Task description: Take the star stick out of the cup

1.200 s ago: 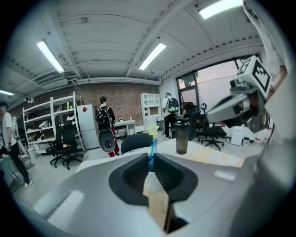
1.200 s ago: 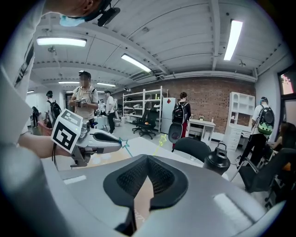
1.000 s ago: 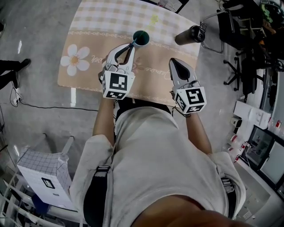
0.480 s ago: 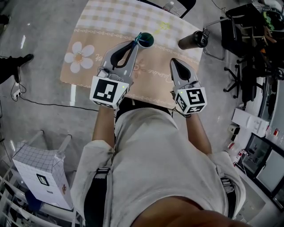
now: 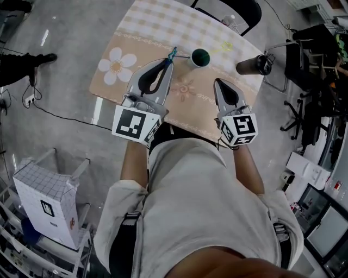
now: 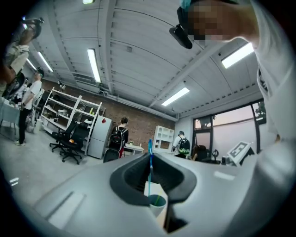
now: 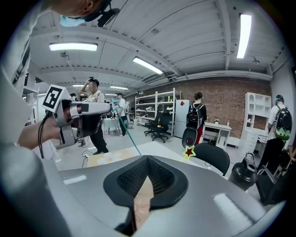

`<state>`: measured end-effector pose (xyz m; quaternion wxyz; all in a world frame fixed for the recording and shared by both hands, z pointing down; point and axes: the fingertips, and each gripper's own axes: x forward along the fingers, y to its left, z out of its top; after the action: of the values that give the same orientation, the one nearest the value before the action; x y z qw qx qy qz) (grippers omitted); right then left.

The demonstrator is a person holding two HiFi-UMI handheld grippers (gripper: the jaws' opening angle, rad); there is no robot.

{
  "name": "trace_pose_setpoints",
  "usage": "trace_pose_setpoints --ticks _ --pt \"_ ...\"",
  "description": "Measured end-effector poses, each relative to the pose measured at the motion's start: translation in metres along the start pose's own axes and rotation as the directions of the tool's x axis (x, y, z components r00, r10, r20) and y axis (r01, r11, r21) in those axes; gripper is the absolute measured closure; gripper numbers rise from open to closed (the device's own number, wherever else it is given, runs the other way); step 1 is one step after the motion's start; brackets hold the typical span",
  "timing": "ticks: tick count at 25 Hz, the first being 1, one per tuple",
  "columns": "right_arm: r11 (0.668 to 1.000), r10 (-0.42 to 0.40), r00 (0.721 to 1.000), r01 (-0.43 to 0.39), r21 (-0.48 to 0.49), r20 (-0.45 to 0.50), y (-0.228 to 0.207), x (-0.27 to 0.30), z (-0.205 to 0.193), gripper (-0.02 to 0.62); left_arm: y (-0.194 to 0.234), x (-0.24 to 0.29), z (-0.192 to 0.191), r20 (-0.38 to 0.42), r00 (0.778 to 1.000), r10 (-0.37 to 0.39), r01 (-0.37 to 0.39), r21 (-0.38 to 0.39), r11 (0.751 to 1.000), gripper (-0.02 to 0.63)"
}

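Observation:
My left gripper (image 5: 170,59) is shut on a thin teal-blue stick (image 5: 172,53), which crosses its jaws upright in the left gripper view (image 6: 150,162). The white cup with a dark teal inside (image 5: 200,57) stands on the table just right of those tips. In the left gripper view a yellow-green stem leans inside the cup (image 6: 156,206). A star with a yellow-green rim and red centre (image 7: 188,152) shows beyond the cup (image 5: 225,46). My right gripper (image 5: 219,81) hovers shut and empty over the near table edge.
The table carries a beige cloth with a white flower print (image 5: 116,66). A black bottle with a handle (image 5: 254,65) stands at the table's right end, and a black chair (image 5: 239,8) is behind it. A white box (image 5: 46,206) and a cable (image 5: 60,117) lie on the floor at left.
The teal stick ran from my left jaws into the cup a second ago. Now the left gripper holds it to the left of the cup. The right gripper has kept its pose.

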<state>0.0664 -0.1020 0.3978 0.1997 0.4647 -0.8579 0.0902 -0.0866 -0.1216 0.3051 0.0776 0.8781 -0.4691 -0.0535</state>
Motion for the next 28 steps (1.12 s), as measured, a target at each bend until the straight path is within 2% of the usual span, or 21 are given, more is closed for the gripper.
trace_pose_setpoints --ticks 5,9,12,16,18,23,28 --pt "0.999 0.047 0.999 -0.048 -0.009 -0.014 0.018 0.020 -0.004 0.595 0.022 -0.015 -0.019 -0.027 0.999 0.039 -0.040 -0.040 0.998 0.591" --pt "0.998 0.065 0.997 -0.065 -0.001 -0.051 0.028 0.028 -0.018 0.595 0.035 -0.016 -0.052 -0.092 0.994 0.050 -0.056 -0.061 0.997 0.591" --pt "0.998 0.062 0.995 -0.061 0.006 -0.076 0.031 0.031 -0.027 0.595 0.047 -0.012 -0.087 -0.162 0.986 0.049 -0.067 -0.105 0.992 0.591" --pt "0.999 0.041 0.995 -0.040 0.018 -0.092 0.026 0.033 -0.034 0.595 0.053 -0.006 -0.122 -0.203 0.979 0.019 -0.056 -0.181 0.982 0.591" --pt "0.999 0.029 0.995 -0.026 0.025 -0.101 0.022 0.034 -0.038 0.595 0.055 -0.003 -0.135 -0.228 0.974 0.018 -0.063 -0.192 0.979 0.591" --pt "0.999 0.004 0.992 0.001 0.042 -0.123 0.013 0.035 -0.045 0.595 0.075 0.004 -0.149 -0.247 0.967 0.059 -0.098 -0.152 0.984 0.586" --pt "0.998 -0.001 0.990 0.010 0.060 -0.142 0.011 0.043 -0.052 0.595 0.107 0.009 -0.166 -0.310 0.942 0.131 -0.155 -0.056 0.986 0.585"
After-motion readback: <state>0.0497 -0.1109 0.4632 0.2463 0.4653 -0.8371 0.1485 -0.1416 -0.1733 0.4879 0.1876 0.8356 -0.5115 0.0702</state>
